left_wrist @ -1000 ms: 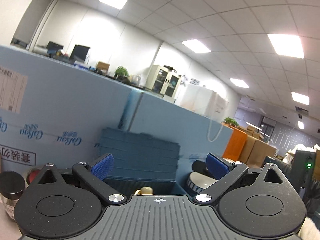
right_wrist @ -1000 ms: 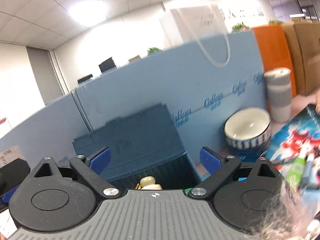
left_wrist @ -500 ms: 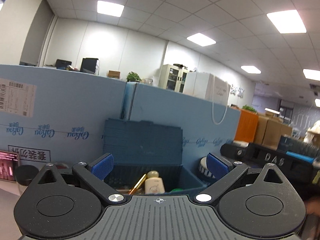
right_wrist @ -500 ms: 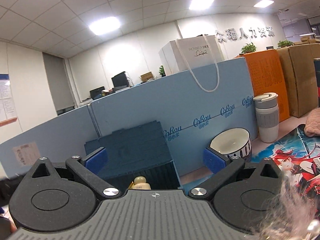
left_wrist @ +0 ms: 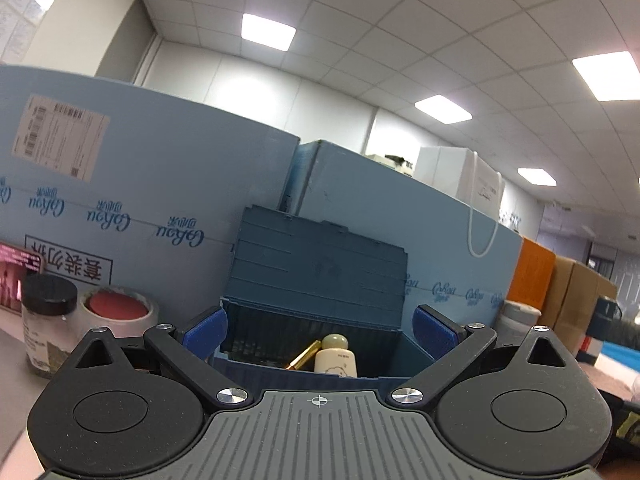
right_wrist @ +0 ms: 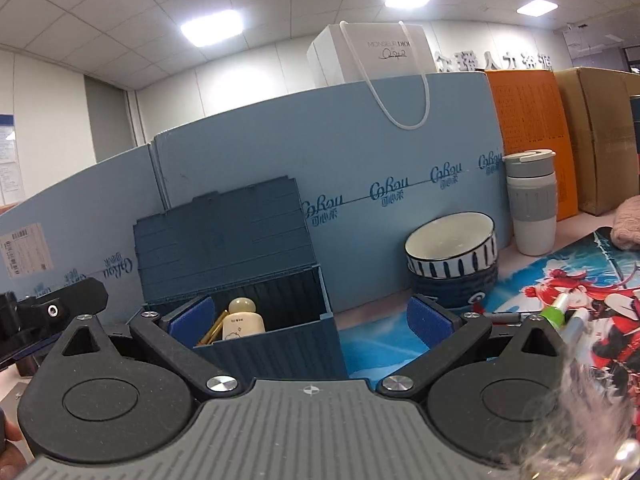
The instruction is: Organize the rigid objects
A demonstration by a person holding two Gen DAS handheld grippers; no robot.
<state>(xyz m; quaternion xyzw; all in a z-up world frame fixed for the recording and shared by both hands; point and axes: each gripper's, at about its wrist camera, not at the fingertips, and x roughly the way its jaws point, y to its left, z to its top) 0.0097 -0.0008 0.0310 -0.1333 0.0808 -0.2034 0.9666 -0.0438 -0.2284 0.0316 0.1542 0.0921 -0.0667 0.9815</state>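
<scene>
Office ceiling panels and blue foam boards (right_wrist: pixel 400 176) back the counter (left_wrist: pixel 16 376). Far left sits a jar (left_wrist: pixel 46 320) beside tape (left_wrist: pixel 118 308). Left hand-held gripper (left_wrist: pixel 320 326) is spread wide, empty, facing the open blue box (right_wrist: pixel 272 344) with a cream bottle (right_wrist: pixel 242 318) inside. Right hand-held gripper (right_wrist: pixel 308 318) is also released. Bowls (right_wrist: pixel 452 256) and a cup (right_wrist: pixel 530 204) stand right.

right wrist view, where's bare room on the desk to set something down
The free patch is the blue mat strip between the open dark blue storage box and the stacked striped ceramic bowls. Right of the bowls it is crowded: markers lie on the printed mat, and a white and grey tumbler stands behind them.
</scene>
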